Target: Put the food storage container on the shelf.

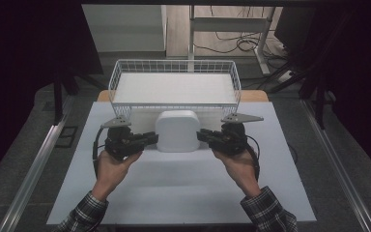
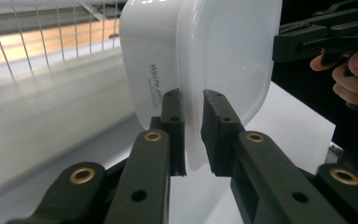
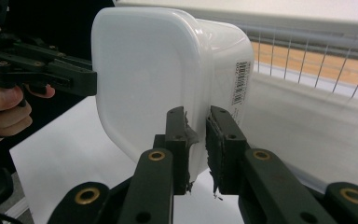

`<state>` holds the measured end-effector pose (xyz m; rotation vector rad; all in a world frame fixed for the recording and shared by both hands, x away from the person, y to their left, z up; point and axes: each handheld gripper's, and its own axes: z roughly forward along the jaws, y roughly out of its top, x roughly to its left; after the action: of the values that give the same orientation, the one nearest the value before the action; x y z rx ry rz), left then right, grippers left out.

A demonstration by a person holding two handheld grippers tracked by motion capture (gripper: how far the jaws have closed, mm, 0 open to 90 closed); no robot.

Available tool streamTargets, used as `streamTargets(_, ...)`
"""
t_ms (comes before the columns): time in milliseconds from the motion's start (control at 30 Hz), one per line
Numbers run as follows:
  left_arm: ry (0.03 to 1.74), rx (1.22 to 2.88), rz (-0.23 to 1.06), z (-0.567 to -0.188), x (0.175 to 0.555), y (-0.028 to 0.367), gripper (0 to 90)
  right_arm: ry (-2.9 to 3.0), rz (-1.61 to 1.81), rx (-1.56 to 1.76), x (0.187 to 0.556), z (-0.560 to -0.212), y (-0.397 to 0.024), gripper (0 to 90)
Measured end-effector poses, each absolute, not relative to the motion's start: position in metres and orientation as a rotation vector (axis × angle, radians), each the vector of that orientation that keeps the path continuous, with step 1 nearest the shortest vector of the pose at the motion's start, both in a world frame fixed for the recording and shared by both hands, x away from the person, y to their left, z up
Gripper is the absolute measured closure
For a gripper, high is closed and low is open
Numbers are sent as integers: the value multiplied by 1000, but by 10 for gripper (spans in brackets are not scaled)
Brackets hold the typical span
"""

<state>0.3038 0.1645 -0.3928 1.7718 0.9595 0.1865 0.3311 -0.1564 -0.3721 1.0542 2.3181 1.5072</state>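
Two hands in plaid sleeves reach in from table's [image 1: 183, 193] near edge, each holding black gripper. Left gripper [image 1: 150, 138] clamps left rim of white plastic container [image 1: 177, 130]; jaws pinch thin lip in left gripper view, container [image 2: 200, 60] printed with small lettering. Right gripper [image 1: 204, 136] clamps opposite rim; right gripper view shows jaws closed on lip of container [image 3: 154, 79], barcode label on its side. Container held mid-table, upside down. Just beyond, white wire basket [image 1: 174, 67] sits at table's far edge.
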Motion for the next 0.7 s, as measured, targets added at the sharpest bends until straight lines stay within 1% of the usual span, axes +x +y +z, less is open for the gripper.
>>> streamTargets(233, 946, 1759, 216, -371, 309, 167, 799, 2293, 1525, 1026, 337, -350, -153, 785)
streamTargets(700, 943, 1712, 234, -336, 327, 177, 799, 2247, 1555, 994, 355, -310, -143, 785)
